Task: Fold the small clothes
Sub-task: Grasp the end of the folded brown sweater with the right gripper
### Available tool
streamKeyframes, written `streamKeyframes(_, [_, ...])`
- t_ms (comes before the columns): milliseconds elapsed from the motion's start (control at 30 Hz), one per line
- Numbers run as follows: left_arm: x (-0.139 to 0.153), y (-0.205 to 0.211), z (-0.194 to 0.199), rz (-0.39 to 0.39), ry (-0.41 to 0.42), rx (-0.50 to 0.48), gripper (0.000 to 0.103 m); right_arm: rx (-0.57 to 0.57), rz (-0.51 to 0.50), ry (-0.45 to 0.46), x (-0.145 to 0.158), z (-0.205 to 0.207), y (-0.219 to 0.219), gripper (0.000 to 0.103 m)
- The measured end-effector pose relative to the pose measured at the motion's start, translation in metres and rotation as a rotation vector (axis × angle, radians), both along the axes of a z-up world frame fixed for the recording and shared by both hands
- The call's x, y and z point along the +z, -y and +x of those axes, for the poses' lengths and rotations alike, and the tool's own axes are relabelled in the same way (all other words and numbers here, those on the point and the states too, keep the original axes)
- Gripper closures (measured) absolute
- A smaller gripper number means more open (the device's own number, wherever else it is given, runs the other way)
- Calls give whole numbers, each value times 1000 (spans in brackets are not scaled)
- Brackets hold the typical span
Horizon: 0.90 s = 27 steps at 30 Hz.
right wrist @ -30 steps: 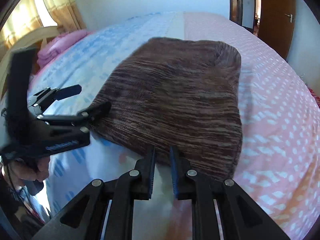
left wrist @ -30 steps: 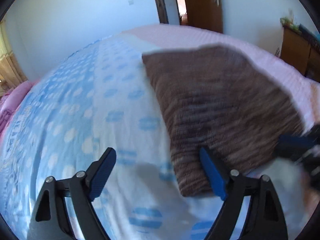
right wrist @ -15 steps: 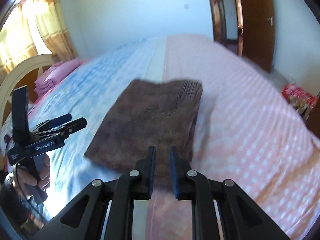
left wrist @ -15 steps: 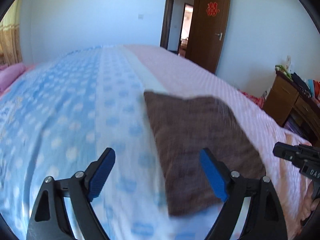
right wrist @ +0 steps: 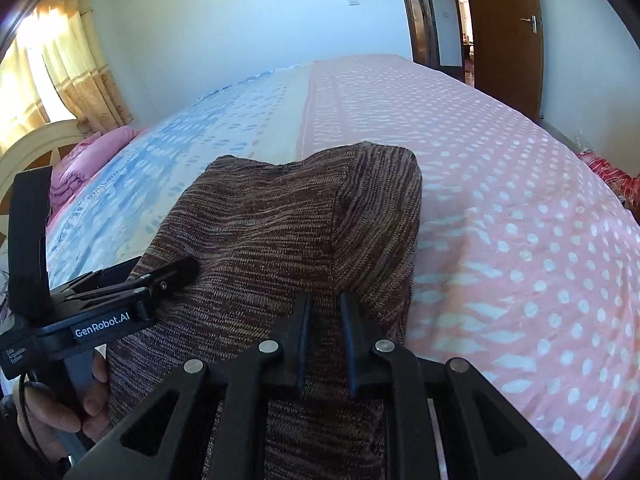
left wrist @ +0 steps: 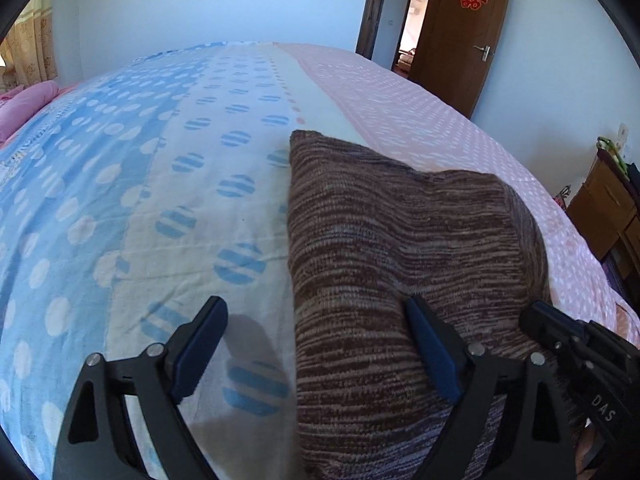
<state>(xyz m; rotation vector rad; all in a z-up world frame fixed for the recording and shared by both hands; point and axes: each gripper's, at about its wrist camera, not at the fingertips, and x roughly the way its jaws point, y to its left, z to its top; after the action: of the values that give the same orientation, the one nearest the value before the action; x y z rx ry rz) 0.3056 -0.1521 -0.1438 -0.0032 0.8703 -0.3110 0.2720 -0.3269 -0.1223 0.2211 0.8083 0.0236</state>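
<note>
A brown striped knit garment (left wrist: 400, 248) lies folded on the bed; it also shows in the right wrist view (right wrist: 280, 224). My left gripper (left wrist: 316, 344) is open, its jaws wide apart over the garment's near left edge, right finger above the cloth, left finger above the sheet. My right gripper (right wrist: 325, 340) has its jaws nearly closed over the garment's near edge; whether cloth is pinched between them is unclear. The left gripper also shows in the right wrist view (right wrist: 160, 276), and the right gripper at the lower right of the left wrist view (left wrist: 560, 340).
The bed sheet is blue dotted on the left (left wrist: 100, 184) and pink dotted on the right (right wrist: 500, 184). A pink pillow (right wrist: 88, 160) and headboard (right wrist: 36, 144) are at far left. A brown door (left wrist: 464, 28) and a wooden cabinet (left wrist: 608, 208) stand beyond the bed.
Both grippers rose and pulled back from the garment, then came down close to its near edge again. The garment lies in the same folded shape. The left jaws stayed wide, the right nearly closed.
</note>
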Motion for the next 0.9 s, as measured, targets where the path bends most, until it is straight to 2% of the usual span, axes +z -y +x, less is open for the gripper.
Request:
streamKeyframes(67, [1, 1, -1, 13, 14, 3, 9, -12, 36, 7, 6, 0, 5, 87])
streamKeyframes(167, [2, 5, -4, 38, 29, 9, 8, -77, 46, 103, 29, 2, 23, 87])
streamKeyframes(200, [2, 5, -5, 45, 34, 10, 8, -85, 50, 102, 34, 10, 29, 87])
streamKeyframes(300, [1, 3, -2, 41, 36, 14, 8, -78, 45, 38, 31, 44, 35, 88])
streamKeyframes(400, [0, -2, -3, 36, 34, 38, 7, -12, 69, -91, 0, 85, 27, 88])
streamKeyframes(467, [-1, -4, -1, 38, 35, 57, 3, 2, 31, -55, -1, 96, 23, 88])
streamKeyframes(567, [-2, -5, 2, 40, 27, 65, 1, -9, 66, -52, -4, 103, 29, 89])
streamKeyframes(700, [-3, -6, 4, 40, 22, 69, 0, -12, 155, -52, -6, 101, 41, 89])
streamKeyframes(800, [-6, -12, 8, -9, -9, 61, 0, -23, 211, -40, 0, 84, 50, 88])
streamKeyframes(833, [-7, -15, 9, -35, -19, 59, 0, -33, 241, -12, 2, 73, 55, 86])
streamKeyframes(900, [-7, -21, 9, -89, -25, 51, 0, -82, 349, 86, 2, 41, 73, 72])
